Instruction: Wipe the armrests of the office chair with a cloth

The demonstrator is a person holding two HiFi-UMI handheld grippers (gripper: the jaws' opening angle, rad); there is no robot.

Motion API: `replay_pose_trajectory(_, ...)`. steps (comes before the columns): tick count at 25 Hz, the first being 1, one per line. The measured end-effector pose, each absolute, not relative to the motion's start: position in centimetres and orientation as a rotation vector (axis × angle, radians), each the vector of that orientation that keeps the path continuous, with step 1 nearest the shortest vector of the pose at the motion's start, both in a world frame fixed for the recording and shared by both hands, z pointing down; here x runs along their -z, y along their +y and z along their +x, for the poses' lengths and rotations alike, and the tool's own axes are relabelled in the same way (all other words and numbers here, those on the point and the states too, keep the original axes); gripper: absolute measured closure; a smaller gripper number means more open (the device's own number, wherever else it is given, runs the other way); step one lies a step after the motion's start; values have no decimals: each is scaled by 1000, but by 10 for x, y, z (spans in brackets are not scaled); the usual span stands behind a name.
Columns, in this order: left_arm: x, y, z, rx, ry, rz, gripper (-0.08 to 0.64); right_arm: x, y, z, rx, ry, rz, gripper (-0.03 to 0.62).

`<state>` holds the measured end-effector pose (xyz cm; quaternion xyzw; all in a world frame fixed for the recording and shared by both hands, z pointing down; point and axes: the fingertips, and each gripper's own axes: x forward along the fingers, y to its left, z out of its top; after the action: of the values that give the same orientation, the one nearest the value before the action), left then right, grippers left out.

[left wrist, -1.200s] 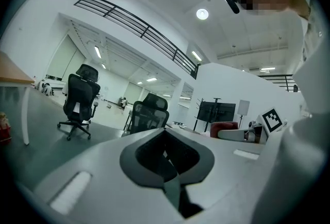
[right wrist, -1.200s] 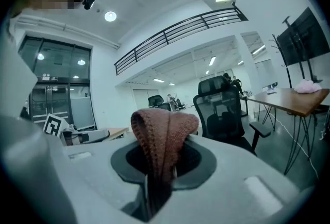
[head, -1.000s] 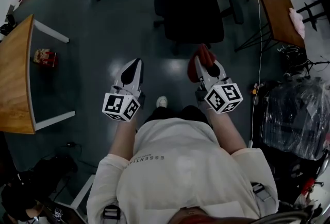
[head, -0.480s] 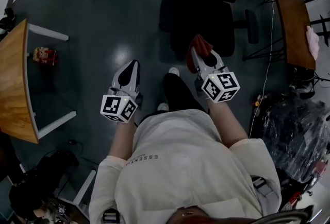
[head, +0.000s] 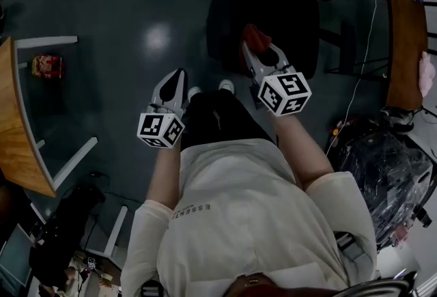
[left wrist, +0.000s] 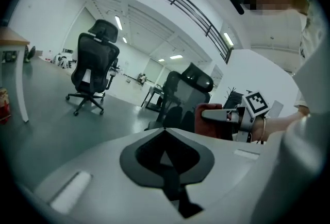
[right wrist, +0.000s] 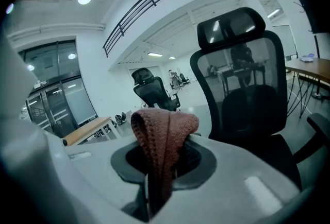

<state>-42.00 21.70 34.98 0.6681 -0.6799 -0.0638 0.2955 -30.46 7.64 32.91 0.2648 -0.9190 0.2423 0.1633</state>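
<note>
The black office chair (head: 273, 16) stands just ahead of me, with its left armrest (head: 214, 21) and right armrest (head: 348, 46) on either side of the seat. My right gripper (head: 254, 44) is shut on a reddish-brown knitted cloth (head: 252, 35) and hovers over the seat's front left part, short of both armrests. In the right gripper view the cloth (right wrist: 164, 127) folds over the jaws, with the chair's mesh back (right wrist: 242, 79) beyond it. My left gripper (head: 177, 78) is shut and holds nothing, left of the chair above the floor.
A wooden desk (head: 17, 145) stands at the left, with a small red packet (head: 46, 65) on the floor under it. Another wooden table (head: 403, 29) is at the right, above cables and a plastic-wrapped bundle (head: 389, 173). A second chair (left wrist: 95, 63) stands further off.
The person has stepped closer to the chair. Both grippers moved forward, and the right one with the cloth now hangs over the seat's front instead of in front of it.
</note>
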Motion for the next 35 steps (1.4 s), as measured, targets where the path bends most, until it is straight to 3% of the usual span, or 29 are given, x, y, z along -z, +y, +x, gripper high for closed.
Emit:
replay_pose_trajectory(11,-470,166,-403,36,-1528,1775,544,-398,-47,-392,-279,-2549,779,531)
replay_pose_trajectory(15,-497,169,-394,49,-1480,1762,543,-434,-69,-420,-304,-2489,714,531)
replay_pose_trajectory(35,-509,149,-379,254,-1330,1666,554,-457,27,-411,-422,-2427,544,531)
